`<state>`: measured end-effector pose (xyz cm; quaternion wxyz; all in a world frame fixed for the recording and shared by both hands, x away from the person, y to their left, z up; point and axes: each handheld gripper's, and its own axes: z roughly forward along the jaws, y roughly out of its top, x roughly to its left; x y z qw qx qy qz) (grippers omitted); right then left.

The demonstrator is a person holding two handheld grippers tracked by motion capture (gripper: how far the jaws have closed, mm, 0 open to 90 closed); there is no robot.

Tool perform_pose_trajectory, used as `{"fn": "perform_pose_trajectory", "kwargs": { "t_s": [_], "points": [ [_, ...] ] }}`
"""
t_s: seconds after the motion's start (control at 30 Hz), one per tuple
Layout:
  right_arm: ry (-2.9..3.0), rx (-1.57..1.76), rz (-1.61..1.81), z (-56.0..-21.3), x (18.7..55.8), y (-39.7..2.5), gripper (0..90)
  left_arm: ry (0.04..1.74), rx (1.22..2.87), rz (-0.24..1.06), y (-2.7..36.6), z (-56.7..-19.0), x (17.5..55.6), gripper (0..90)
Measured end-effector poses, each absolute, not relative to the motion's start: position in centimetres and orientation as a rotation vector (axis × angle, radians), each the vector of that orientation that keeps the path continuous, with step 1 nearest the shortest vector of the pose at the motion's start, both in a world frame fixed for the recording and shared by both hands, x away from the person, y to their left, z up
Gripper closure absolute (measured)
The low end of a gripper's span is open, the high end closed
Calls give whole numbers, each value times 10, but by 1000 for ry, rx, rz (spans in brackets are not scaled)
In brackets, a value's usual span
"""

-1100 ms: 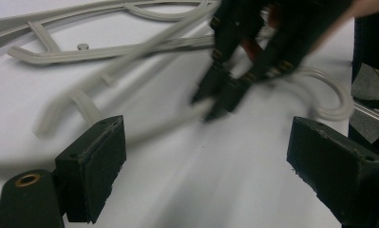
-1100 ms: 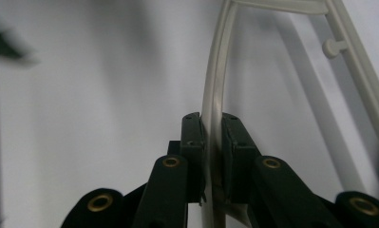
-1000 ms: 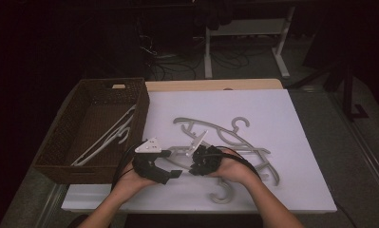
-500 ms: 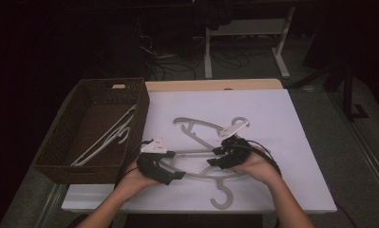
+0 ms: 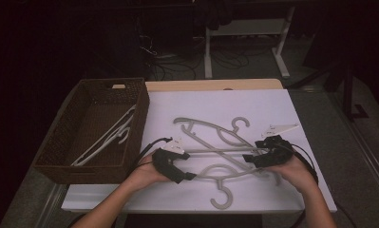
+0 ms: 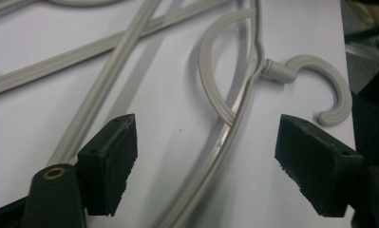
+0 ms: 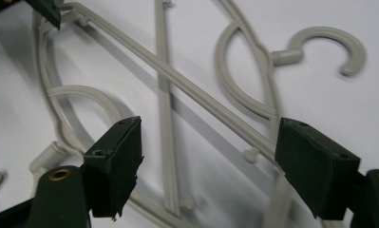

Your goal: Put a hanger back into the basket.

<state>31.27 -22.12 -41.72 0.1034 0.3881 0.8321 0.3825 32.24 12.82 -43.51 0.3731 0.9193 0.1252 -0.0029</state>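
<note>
While one hanger (image 5: pixel 106 137) sits in basket (image 5: pixel 63 161), two hangers (image 5: pixel 215 142) remain on bench (image 5: pixel 272 109); both grippers' jaws open, gripping nothing.

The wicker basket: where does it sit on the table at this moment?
In the high view the wicker basket stands at the table's left edge, beside the white mat, just left of the left gripper, with a pale hanger lying inside it.

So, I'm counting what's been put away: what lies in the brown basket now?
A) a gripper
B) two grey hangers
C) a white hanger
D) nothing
C: a white hanger lies slanted inside the basket, while the grey hangers lie on the table.
</note>
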Motion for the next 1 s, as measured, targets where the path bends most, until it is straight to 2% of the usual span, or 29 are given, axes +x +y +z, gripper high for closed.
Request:
{"fn": "perform_pose_trajectory", "kwargs": {
  "t_s": [0.13,0.5,0.73,0.8,0.83,0.9,1.0],
  "points": [
    [2425,1159,1144,-415,316,-226,213,240,2428,-22,113,-440,323,257],
    [2377,1182,1178,-412,317,-233,206,115,2545,45,93,-449,316,457],
    [2357,1188,1192,-410,317,-235,206,114,2559,45,92,-448,316,585],
    [2356,1188,1194,-410,317,-235,206,109,2573,41,91,-447,317,585],
    [2354,1188,1197,-409,317,-236,206,109,2575,39,90,-446,317,647],
    [2355,1184,1196,-409,317,-235,206,104,2577,26,90,-446,317,709],
    [2354,1183,1198,-409,316,-234,206,106,2579,19,90,-446,317,743]
  ]
}}
